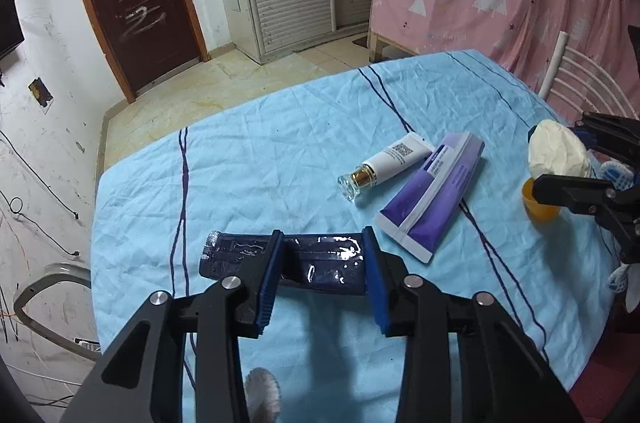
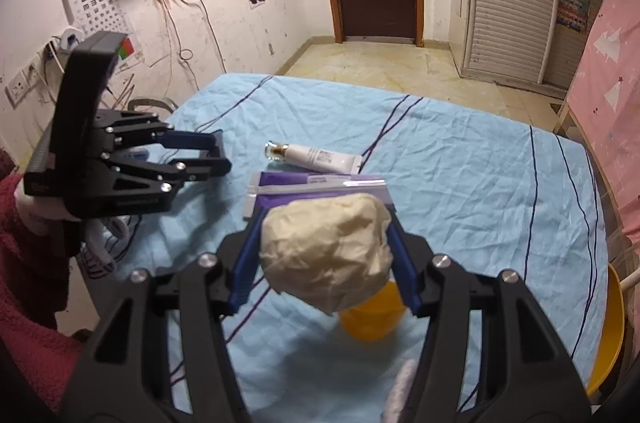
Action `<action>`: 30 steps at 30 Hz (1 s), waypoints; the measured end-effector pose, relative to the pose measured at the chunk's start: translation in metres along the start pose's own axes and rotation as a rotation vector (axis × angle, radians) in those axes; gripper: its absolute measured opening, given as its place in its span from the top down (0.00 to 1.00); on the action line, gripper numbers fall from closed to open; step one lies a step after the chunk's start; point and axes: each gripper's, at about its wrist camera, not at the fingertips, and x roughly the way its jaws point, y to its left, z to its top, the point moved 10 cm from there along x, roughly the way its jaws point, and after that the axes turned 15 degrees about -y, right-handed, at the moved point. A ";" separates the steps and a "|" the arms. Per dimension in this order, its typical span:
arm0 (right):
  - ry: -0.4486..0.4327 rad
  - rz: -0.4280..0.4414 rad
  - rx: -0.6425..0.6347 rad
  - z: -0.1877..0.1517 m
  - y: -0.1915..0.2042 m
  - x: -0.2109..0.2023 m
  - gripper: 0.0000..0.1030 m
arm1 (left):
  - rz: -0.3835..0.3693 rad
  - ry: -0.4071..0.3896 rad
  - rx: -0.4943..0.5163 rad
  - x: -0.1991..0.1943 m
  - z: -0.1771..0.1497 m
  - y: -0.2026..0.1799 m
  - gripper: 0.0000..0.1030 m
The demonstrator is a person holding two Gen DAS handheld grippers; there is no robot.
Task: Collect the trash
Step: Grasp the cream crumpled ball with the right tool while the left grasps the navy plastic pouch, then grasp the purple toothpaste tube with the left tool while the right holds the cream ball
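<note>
**While my right tongs grip the paper wad, my left tongs straddle the dark wrapper**

Where the blue striped cloth (image 1: 280, 151) covers the table, my left tongs (image 1: 324, 255) reach down over a dark blue foil wrapper (image 1: 320, 263) lying flat and crosswise. Its middle sits between the blue pads, its ends poking out past each side; the pads stand at a middling gap, and I cannot tell whether they press on it.

My right tongs (image 2: 326, 219) are clamped on a crumpled cream paper wad (image 2: 328, 251), both pads against its sides, held above a yellow cup (image 2: 372, 319) that stands on the cloth.

Between the two tongs lie a purple tube (image 1: 432, 199) and, just beyond it, a white tube with a gold collar and clear cap (image 1: 384, 163); the two look to touch at the far end.
</note>
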 end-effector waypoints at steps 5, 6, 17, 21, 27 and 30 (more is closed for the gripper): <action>-0.014 -0.002 0.010 0.001 -0.005 -0.004 0.46 | 0.030 -0.019 0.009 -0.007 0.005 0.002 0.84; -0.015 -0.002 0.012 0.001 -0.006 -0.004 0.46 | 0.038 -0.018 0.017 -0.007 0.005 0.001 0.87; -0.045 -0.013 0.035 0.002 -0.019 -0.016 0.46 | 0.120 -0.061 0.033 -0.023 0.018 0.007 0.96; -0.063 -0.023 0.048 0.004 -0.029 -0.022 0.46 | 0.121 -0.083 -0.002 -0.030 0.028 0.012 0.96; -0.097 -0.046 0.075 0.008 -0.049 -0.035 0.46 | 0.109 -0.118 -0.036 -0.041 0.048 0.012 0.96; -0.115 -0.061 0.092 0.009 -0.062 -0.043 0.46 | 0.100 -0.135 -0.051 -0.046 0.059 0.011 0.96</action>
